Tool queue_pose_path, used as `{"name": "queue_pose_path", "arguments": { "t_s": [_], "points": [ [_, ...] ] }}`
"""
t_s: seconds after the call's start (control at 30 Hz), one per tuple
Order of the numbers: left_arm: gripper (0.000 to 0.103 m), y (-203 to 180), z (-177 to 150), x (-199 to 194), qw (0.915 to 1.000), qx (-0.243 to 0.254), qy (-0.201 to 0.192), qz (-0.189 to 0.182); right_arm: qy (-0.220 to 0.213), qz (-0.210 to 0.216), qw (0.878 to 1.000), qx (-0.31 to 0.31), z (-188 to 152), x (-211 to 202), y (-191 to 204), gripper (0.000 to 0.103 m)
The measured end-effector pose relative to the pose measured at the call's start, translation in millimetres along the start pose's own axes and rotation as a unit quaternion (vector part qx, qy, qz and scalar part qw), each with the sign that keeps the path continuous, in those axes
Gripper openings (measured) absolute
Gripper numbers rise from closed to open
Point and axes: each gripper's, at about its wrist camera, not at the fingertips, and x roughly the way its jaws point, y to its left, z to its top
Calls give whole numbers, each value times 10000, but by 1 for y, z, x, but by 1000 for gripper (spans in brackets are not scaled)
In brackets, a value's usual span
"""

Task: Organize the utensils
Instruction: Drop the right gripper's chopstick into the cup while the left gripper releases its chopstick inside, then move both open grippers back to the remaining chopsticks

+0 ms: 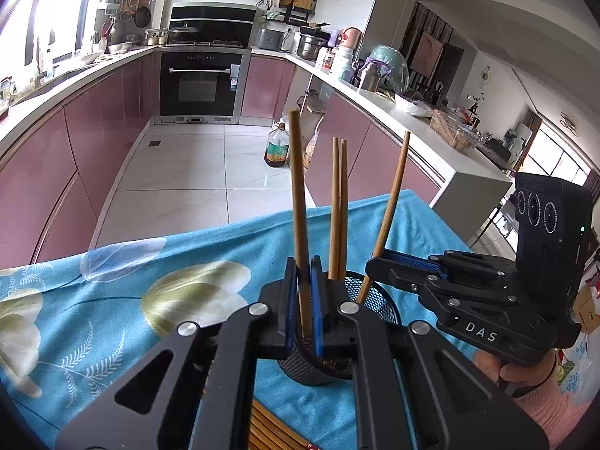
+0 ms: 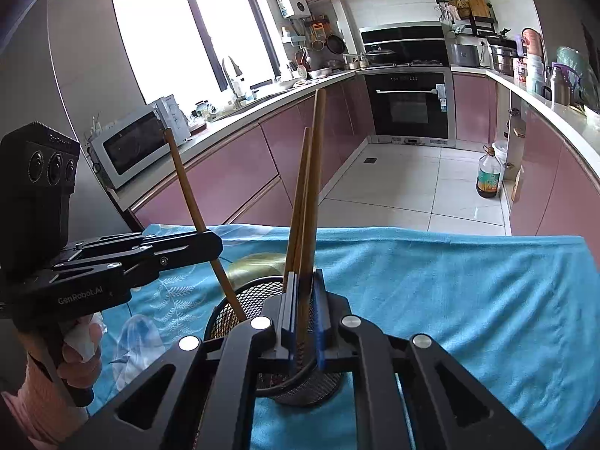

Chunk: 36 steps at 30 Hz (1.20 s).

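Blue pads line both claws, and each claw is clamped on one wooden chopstick. The left gripper (image 1: 304,300) pinches its chopstick (image 1: 298,202) low on the shaft, so that the stick stands nearly upright, its lower end down inside the mesh cup (image 1: 377,300). The right gripper (image 2: 305,311) grips its own chopstick (image 2: 314,187) in the same way, lower end in the cup, long end pointing up.

From the left wrist view, the right gripper comes in from the right side, its jaws narrowed on a stick that leans to the right. From the right wrist view, the left gripper (image 2: 213,242) comes in from the left, pinching a stick that leans left.

Two more chopsticks (image 1: 338,206) stand loose in the cup, side by side and touching, between the two held sticks.

The black cup stands upright on the table, just ahead of both claws. A blue cloth (image 1: 123,300) with pale flowers covers the table. More chopsticks (image 1: 266,431) lie flat on the cloth at the near edge, below the left gripper.

A hand (image 2: 80,352) in a pink sleeve holds the left gripper's handle.

Beyond the table, a kitchen with pink cabinets (image 2: 232,176).
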Motion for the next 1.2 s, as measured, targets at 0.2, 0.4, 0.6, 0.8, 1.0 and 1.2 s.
{"name": "queue_pose_path", "arguments": {
  "t_s": [0.2, 0.4, 0.6, 0.8, 1.0, 1.2],
  "points": [
    [8, 1, -6, 8, 9999, -115, 26, 22, -41, -62, 10000, 24, -1, -1, -1, 11],
    [12, 1, -17, -2, 9997, -98, -149, 156, -152, -77, 9998, -70, -3, -9, 4, 18],
    [25, 1, -30, -31, 9979, -99, -523, 359, -318, -37, 9993, -186, -8, -22, 12, 22],
    [35, 12, -51, -68, 9950, -177, -805, 571, -606, 251, 9963, -550, -17, -53, 31, 32],
    [43, 26, -82, -86, 9931, -313, -765, 836, -461, 591, 9931, -902, -37, -65, 51, 35],
    [43, 46, -119, -86, 9926, -580, -404, 983, 116, 739, 9924, -977, -66, -41, 64, 35]
  ]
}}
